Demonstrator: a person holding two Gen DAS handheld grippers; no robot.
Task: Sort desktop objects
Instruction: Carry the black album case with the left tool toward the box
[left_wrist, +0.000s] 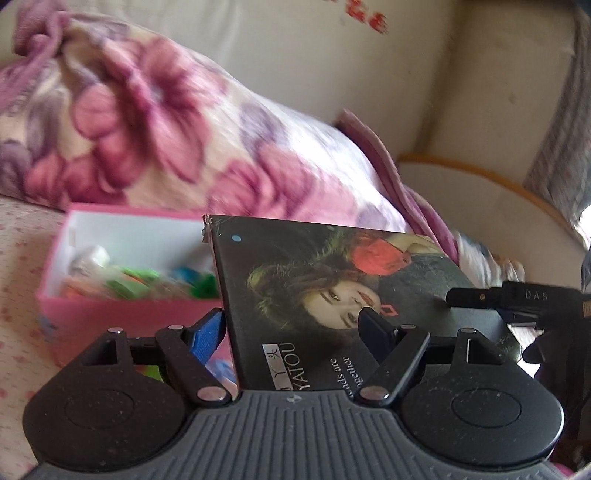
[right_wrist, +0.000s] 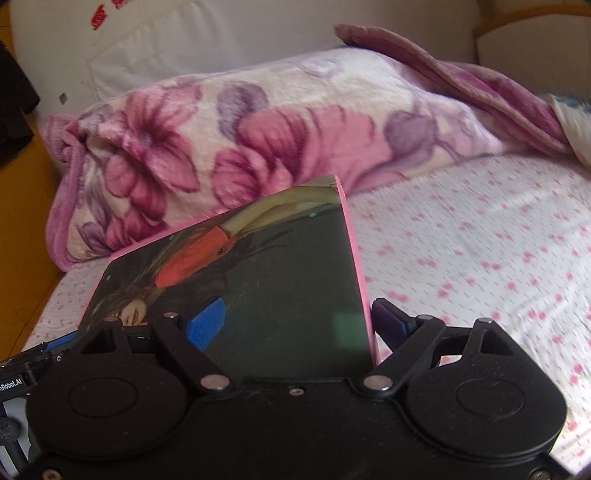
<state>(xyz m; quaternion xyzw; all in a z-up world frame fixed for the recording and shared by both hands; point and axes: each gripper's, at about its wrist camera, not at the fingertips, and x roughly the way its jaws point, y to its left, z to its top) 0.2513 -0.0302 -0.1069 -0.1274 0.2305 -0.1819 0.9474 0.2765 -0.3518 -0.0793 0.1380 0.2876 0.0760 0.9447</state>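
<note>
- Lettering on the box lid (left_wrist: 332, 291), seen from the left wrist, reads "YATOU", with smaller, partly hidden words "...nds are" and "...ogether" beside it; the lid is dark and glossy, printed with a woman's face, dark hair and a red flower.
- Left hand-held gripper (left_wrist: 295, 325) is partly closed on this lid: its blue-padded finger (left_wrist: 207, 332) sits at the lid's left edge and the other lies on the printed face, so the lid is clamped between them and raised off the bed.
- Right hand-held gripper's finger (left_wrist: 476, 297), marked "DAS", reaches in from the right onto the lid's far side.
- Behind the lid a pink box (left_wrist: 66, 295) with white inner walls stands open on the bed, holding blurred green, orange and blue items.
- A plush floral blanket (left_wrist: 155, 122) in pink, purple and cream is heaped behind, against a cream wall (left_wrist: 295, 44) with red marks near the top.
- From the right wrist, the same lid (right_wrist: 277, 280) shows a pink rim and the printed red garment.
- Right hand-held gripper (right_wrist: 299, 321) is narrowed on the lid, one blue pad (right_wrist: 207, 325) on the printed face and the dark finger behind the pink edge.
- A label fragment "nRobot.AI" shows at lower left.
- The bed sheet (right_wrist: 480, 258) is white with small pink flowers; the fleecy blanket (right_wrist: 221, 140) lies along the wall.
</note>
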